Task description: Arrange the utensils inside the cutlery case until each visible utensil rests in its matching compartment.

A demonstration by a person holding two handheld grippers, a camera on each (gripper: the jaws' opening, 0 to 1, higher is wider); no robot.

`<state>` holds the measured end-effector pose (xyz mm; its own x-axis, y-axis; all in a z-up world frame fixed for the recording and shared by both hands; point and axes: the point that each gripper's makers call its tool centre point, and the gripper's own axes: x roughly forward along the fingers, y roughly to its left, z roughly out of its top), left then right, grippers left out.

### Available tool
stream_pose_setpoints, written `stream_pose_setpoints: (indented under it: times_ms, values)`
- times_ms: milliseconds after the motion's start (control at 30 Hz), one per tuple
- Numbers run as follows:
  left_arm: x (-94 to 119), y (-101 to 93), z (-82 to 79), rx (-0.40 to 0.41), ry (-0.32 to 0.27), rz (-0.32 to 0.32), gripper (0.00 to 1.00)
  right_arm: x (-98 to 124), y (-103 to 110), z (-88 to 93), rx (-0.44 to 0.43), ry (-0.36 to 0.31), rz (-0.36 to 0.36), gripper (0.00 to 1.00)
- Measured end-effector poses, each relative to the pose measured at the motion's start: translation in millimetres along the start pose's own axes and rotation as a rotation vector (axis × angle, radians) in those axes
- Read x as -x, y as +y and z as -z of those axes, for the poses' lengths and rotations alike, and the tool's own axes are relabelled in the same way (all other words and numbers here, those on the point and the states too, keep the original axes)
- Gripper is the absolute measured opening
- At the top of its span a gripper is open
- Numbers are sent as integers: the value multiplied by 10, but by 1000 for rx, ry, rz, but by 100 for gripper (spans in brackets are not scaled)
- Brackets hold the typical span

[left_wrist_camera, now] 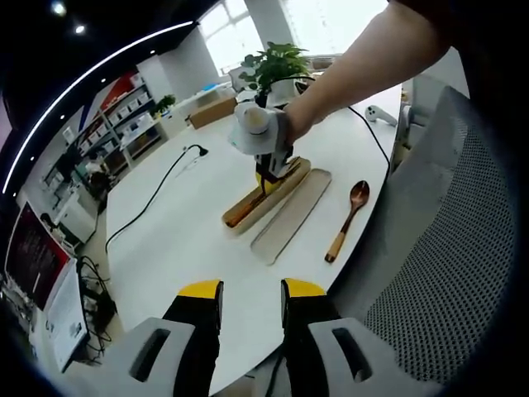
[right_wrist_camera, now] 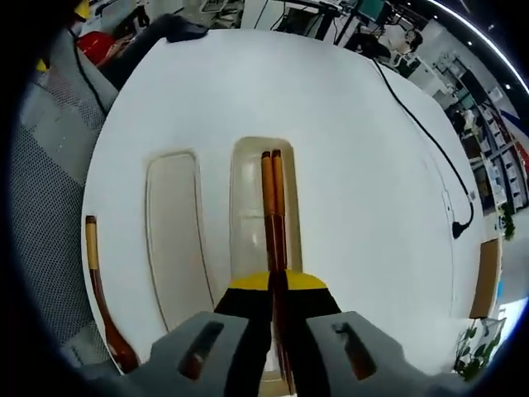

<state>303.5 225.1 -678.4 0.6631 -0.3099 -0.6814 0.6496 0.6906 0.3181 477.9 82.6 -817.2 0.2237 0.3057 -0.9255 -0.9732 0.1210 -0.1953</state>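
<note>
My right gripper (right_wrist_camera: 277,285) is shut on a pair of brown chopsticks (right_wrist_camera: 274,207), which point away from me along the open cutlery case tray (right_wrist_camera: 248,174). From the left gripper view, that same right gripper (left_wrist_camera: 266,175), held by a person's arm, hangs over the case tray (left_wrist_camera: 244,211). The flat beige lid (left_wrist_camera: 291,215) lies right beside the tray; in the right gripper view the lid (right_wrist_camera: 173,240) is left of it. A wooden spoon (left_wrist_camera: 347,219) lies on the table beyond the lid, near the edge (right_wrist_camera: 99,289). My left gripper (left_wrist_camera: 252,298) is open and holds nothing, well back from the case.
The round white table (left_wrist_camera: 182,223) carries a black cable (left_wrist_camera: 157,194), a potted plant (left_wrist_camera: 277,66) and a small white controller (left_wrist_camera: 376,114) at the far side. A grey mesh chair (left_wrist_camera: 446,248) stands close to the table edge by the spoon.
</note>
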Motion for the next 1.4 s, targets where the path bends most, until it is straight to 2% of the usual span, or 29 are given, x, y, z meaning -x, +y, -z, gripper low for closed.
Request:
stream_pose_setpoints:
  times_ms: [267, 700, 833, 967, 1267, 1400]
  values:
    - [2, 2, 0, 1, 1, -1, 28, -11, 21, 0, -35, -11, -24, 0]
    - [7, 7, -5, 2, 0, -2, 28, 94, -103, -32, -46, -40, 28, 4]
    - [8, 8, -6, 1, -1, -2, 28, 183, -122, -95, -52, -71, 50, 5]
    - [10, 8, -8, -1, -3, -3, 28, 227, -142, -100, -65, -86, 70, 9]
    - [16, 9, -16, -5, -8, -5, 28, 292, -168, 40, -106, -93, 119, 18]
    - [15, 11, -20, -7, -10, -6, 28, 342, -241, 103, -102, -93, 182, 29]
